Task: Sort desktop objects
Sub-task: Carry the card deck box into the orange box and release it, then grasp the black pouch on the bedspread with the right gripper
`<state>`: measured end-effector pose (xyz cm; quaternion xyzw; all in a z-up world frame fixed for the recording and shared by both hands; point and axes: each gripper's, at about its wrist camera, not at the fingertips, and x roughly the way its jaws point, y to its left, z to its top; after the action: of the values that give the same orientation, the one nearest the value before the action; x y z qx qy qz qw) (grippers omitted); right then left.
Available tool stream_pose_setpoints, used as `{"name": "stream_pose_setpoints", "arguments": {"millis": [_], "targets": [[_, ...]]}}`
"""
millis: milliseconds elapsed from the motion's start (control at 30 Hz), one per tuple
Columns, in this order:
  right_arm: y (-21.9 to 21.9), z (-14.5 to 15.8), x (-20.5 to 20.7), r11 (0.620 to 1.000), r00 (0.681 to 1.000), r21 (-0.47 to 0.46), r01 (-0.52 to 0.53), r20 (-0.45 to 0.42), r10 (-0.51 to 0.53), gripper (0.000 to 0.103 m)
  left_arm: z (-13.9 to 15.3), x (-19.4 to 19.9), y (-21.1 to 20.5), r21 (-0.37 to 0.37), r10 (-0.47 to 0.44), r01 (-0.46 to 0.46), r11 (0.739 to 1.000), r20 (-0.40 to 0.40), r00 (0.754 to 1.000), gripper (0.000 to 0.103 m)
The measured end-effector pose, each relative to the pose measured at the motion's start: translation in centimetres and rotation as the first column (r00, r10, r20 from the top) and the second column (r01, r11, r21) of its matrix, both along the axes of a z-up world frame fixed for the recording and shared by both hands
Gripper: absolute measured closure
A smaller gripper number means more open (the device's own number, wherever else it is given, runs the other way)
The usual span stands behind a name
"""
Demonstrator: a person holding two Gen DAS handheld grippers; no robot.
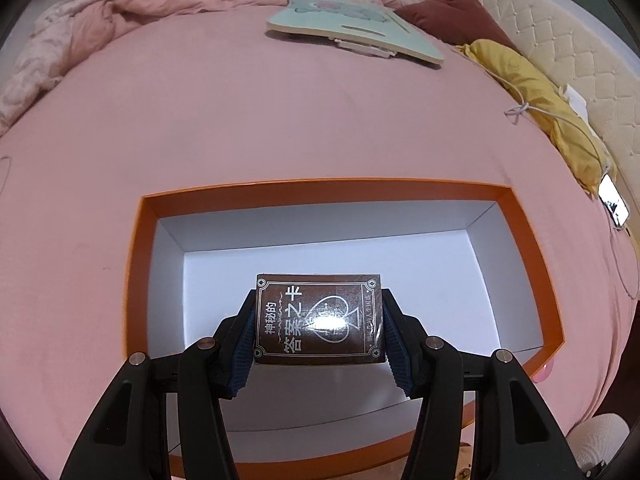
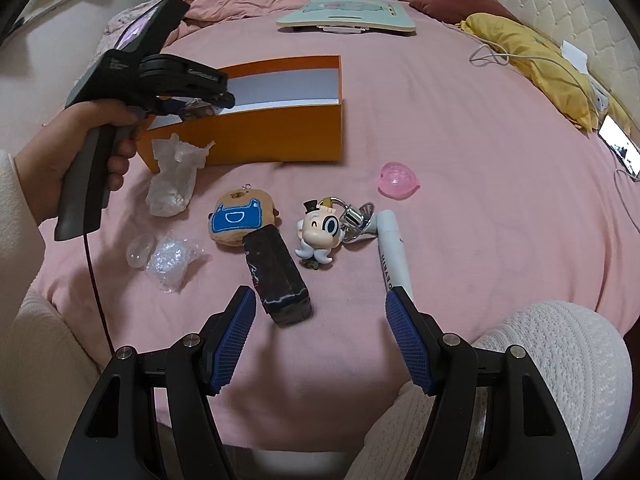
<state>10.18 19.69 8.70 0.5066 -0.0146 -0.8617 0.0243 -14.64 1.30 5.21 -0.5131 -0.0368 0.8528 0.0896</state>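
My left gripper point(image 1: 319, 300) is shut on a brown card box point(image 1: 319, 320) with white lettering and holds it over the white inside of the orange box point(image 1: 136, 264). In the right wrist view the left gripper point(image 2: 200, 106) reaches over the orange box point(image 2: 280, 136) at its left end. My right gripper point(image 2: 320, 304) is open and empty above the pink bed. Ahead of it lie a dark brown card box point(image 2: 276, 276), a plush bear pouch point(image 2: 240, 216), a cartoon figure keychain point(image 2: 320, 232), a white tube point(image 2: 394, 256) and a pink heart-shaped case point(image 2: 398, 180).
Crumpled tissue point(image 2: 174, 180) and clear plastic wrap point(image 2: 170, 258) lie left of the items. A mint lap desk point(image 2: 348, 16), a yellow pillow point(image 2: 528, 52) with a white cable and a lit phone point(image 2: 620, 148) sit at the back and right. A knitted white knee point(image 2: 560, 356) is at lower right.
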Motion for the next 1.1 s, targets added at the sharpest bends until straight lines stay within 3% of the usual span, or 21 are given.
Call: {"name": "stream_pose_setpoints", "arguments": {"millis": [100, 167, 200, 500, 633, 767, 900, 967, 1100], "targets": [[0.0, -0.1, -0.1, 1.000, 1.000, 0.003, 0.000, 0.003, 0.000, 0.035, 0.2, 0.2, 0.0, 0.023, -0.009, 0.009, 1.000, -0.008, 1.000, 0.046], [0.0, -0.1, -0.1, 1.000, 1.000, 0.002, 0.001, 0.005, -0.001, 0.035, 0.3, 0.2, -0.2, 0.054, -0.008, 0.008, 0.998, 0.004, 1.000, 0.034], [0.0, -0.1, -0.2, 1.000, 1.000, 0.001, 0.002, 0.005, -0.002, 0.035, 0.6, 0.4, -0.5, 0.081, -0.008, 0.007, 0.997, 0.005, 1.000, 0.034], [0.0, -0.1, -0.2, 1.000, 1.000, 0.001, 0.008, 0.005, -0.008, 0.035, 4.5, 7.3, -4.3, 0.197, 0.063, -0.043, 0.980, -0.099, 0.993, 0.025], [0.0, 0.0, -0.2, 1.000, 1.000, -0.004, 0.013, 0.000, -0.013, 0.035, 3.6, 11.5, -6.3, 0.246, 0.104, -0.084, 0.966, -0.070, 0.992, 0.023], [0.1, 0.1, -0.2, 1.000, 1.000, -0.015, 0.019, -0.005, -0.019, 0.035, 1.8, 14.2, -7.7, 0.250, 0.155, -0.137, 0.958, -0.052, 0.987, 0.023], [0.5, 0.6, 0.1, 0.991, 0.999, -0.133, 0.008, -0.032, -0.013, 0.035, 1.6, 14.4, -8.1, 0.285, 0.199, -0.171, 0.943, -0.072, 0.977, 0.023], [0.9, 0.6, 0.1, 0.980, 0.999, -0.197, 0.013, -0.039, -0.021, 0.035, 1.1, 14.2, -7.6, 0.263, 0.177, -0.156, 0.952, -0.057, 0.983, 0.023], [1.3, 0.4, 0.0, 0.973, 0.997, -0.221, 0.064, -0.038, -0.074, 0.035, 0.8, 14.2, -5.7, 0.247, 0.088, -0.073, 0.966, -0.052, 0.995, 0.023]]}}
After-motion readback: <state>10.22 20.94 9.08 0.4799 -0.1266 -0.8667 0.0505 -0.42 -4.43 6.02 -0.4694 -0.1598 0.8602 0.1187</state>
